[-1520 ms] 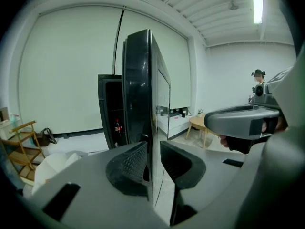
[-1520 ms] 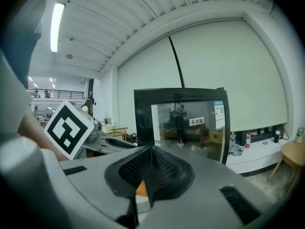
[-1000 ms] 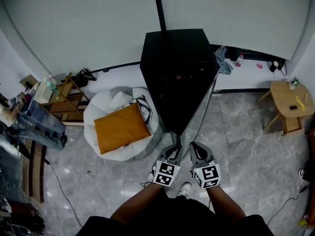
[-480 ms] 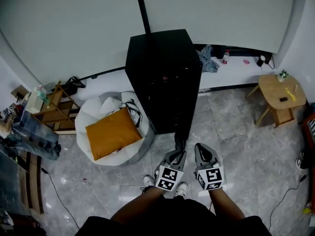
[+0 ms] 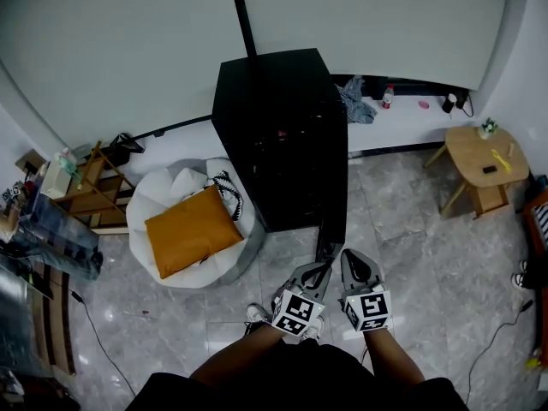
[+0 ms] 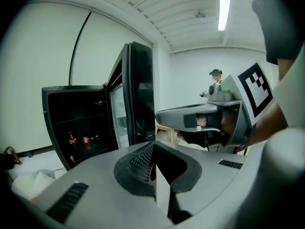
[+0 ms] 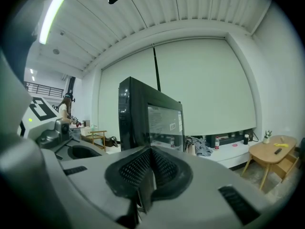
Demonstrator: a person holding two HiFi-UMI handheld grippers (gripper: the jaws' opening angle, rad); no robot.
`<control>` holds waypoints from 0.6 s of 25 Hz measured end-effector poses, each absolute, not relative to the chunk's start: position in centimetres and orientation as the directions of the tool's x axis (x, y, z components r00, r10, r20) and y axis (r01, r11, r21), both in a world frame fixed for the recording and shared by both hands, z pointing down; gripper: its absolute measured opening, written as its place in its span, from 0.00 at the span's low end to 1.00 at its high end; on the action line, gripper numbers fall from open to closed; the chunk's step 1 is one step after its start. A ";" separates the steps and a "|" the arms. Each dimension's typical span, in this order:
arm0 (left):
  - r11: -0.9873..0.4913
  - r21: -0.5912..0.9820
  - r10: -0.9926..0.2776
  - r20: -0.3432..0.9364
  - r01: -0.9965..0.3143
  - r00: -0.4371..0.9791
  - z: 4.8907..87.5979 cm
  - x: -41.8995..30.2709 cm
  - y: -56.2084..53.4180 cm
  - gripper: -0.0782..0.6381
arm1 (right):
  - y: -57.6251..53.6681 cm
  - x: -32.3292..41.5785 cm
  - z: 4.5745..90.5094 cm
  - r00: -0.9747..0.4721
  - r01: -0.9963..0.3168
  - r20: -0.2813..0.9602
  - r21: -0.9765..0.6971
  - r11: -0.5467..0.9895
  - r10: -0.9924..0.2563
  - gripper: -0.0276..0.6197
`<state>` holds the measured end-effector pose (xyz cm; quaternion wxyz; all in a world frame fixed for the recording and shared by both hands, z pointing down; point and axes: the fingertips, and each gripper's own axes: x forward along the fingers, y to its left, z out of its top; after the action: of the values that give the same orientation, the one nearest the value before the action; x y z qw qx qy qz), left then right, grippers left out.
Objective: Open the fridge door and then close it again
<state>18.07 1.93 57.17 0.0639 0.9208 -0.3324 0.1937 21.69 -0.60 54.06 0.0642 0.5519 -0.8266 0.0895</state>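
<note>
The black fridge (image 5: pixel 272 131) stands against the wall with its door (image 5: pixel 331 229) swung out toward me. In the left gripper view the cabinet (image 6: pixel 76 123) is open, with small bottles (image 6: pixel 72 140) on a shelf, and the door (image 6: pixel 140 92) stands edge-on. My left gripper (image 5: pixel 318 268) is close to the door's free edge. Its jaws (image 6: pixel 153 144) have just been closing and are shut with nothing visible between them. Whether the tip touches the door I cannot tell. My right gripper (image 5: pixel 353 262) is just to its right, shut and empty (image 7: pixel 148 150), facing the door's glass front (image 7: pixel 159 123).
A white beanbag (image 5: pixel 167 199) with an orange cushion (image 5: pixel 192 229) lies left of the fridge. A wooden rack (image 5: pixel 94 182) is further left, a low wooden table (image 5: pixel 479 157) at right. A white ledge (image 5: pixel 402 114) holds small items. A person (image 6: pixel 215 82) stands far off.
The fridge door has swung further out toward me. Both grippers have drawn back with it, lower in the head view. The left jaws have closed.
</note>
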 end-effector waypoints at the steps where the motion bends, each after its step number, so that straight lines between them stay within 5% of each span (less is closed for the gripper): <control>1: -0.766 -0.011 -0.595 0.392 -0.643 0.702 57.0 17.9 1.9 0.14 | -0.6 21.9 54.1 -0.382 -0.924 0.204 -0.080 0.373 -0.901 0.07; 15: -0.613 -0.023 -0.740 0.366 -0.790 0.564 55.4 10.2 -0.6 0.14 | -0.5 20.8 53.4 -0.399 -0.917 0.190 -0.085 0.390 -0.897 0.07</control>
<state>10.16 -0.55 55.41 0.0717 0.8815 -0.4338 0.1720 20.77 -0.47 53.36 0.0566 0.5451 -0.8318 0.0879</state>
